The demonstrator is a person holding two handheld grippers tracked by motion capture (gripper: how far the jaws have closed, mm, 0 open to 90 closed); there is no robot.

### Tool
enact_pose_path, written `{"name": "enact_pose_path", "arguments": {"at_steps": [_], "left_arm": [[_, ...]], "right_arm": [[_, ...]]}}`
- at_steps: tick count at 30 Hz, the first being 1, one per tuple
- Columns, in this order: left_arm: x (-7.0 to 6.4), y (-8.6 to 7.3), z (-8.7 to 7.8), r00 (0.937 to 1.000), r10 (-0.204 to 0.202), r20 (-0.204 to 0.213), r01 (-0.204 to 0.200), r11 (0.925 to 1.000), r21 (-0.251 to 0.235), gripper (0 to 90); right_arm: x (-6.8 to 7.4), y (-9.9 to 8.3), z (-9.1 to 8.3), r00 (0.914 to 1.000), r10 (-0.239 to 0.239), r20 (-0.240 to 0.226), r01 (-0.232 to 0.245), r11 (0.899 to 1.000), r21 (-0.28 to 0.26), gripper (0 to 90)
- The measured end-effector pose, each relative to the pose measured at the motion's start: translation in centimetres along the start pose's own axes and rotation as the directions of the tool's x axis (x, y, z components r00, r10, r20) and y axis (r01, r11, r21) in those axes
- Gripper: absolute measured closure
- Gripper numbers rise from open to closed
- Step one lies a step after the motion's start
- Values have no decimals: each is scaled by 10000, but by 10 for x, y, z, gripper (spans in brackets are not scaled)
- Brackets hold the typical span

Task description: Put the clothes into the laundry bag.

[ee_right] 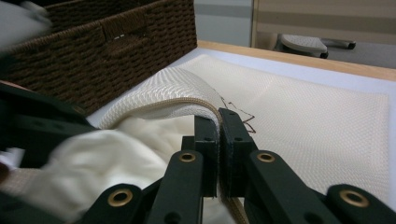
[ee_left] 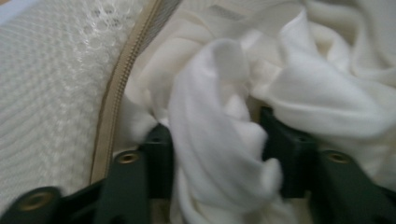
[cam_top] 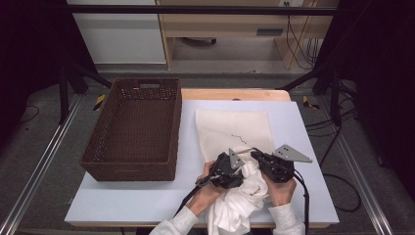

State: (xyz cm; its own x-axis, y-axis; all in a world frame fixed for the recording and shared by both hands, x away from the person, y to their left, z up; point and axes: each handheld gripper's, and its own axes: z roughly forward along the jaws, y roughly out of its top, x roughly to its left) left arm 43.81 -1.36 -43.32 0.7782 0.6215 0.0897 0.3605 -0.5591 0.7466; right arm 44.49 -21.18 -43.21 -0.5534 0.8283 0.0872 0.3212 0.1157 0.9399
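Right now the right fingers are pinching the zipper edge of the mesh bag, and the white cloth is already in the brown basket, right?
Not quite. The white cloth is not in the brown basket; the high view shows it at the mesh bag's opening, gripped by the left fingers. The right fingers do pinch the zipper edge.

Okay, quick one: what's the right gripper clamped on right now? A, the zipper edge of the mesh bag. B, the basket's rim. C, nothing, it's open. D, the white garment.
A: in the right gripper view the right gripper has its jaws shut on the zipper edge of the mesh bag, lifting it, while the left gripper holds the white garment.
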Motion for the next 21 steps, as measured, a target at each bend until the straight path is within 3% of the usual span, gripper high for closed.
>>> {"name": "enact_pose_path", "arguments": {"at_steps": [3, 5, 7, 10, 11, 13, 14, 15, 17, 21], "left_arm": [[-2, -10, -22, 9997, -130, 217, 134, 9997, -187, 271], [-3, -21, -32, 9975, -357, 610, 356, 9994, 39, 203], [-6, -32, -34, 9957, -479, 799, 465, 9987, 194, 175], [-11, -47, -21, 9928, -710, 968, 665, 9966, 484, 181], [-10, -50, -15, 9860, -1021, 1318, 954, 9939, 561, 200], [-9, -51, -6, 9689, -1534, 1943, 1433, 9875, 653, 322], [-10, -49, -5, 9668, -1523, 2054, 1426, 9879, 611, 420], [-11, -47, -5, 9678, -1491, 2029, 1390, 9883, 632, 499], [-14, -42, -9, 9778, -1128, 1768, 1063, 9933, 463, 654], [-16, -31, -16, 9891, -702, 1294, 699, 9975, 68, 768]], "right_arm": [[1, -1, 1, 10000, -19, 13, 19, 10000, 43, 871], [1, -1, 1, 10000, -32, 31, 32, 10000, 47, 871], [2, -1, 1, 10000, -35, 21, 35, 10000, 57, 871], [3, -1, 3, 10000, -38, -6, 38, 9999, 119, 871], [4, -1, 4, 9999, -98, -26, 98, 9999, 113, 871], [5, -2, 5, 9999, -129, -17, 130, 9998, 179, 871], [6, -2, 6, 9999, -154, -17, 155, 9997, 188, 871], [6, -2, 6, 9999, -129, -23, 129, 9997, 196, 872], [4, -2, 6, 10000, -55, -38, 56, 9998, 181, 872], [4, -1, 4, 10000, -34, -37, 34, 9999, 151, 872]]}}
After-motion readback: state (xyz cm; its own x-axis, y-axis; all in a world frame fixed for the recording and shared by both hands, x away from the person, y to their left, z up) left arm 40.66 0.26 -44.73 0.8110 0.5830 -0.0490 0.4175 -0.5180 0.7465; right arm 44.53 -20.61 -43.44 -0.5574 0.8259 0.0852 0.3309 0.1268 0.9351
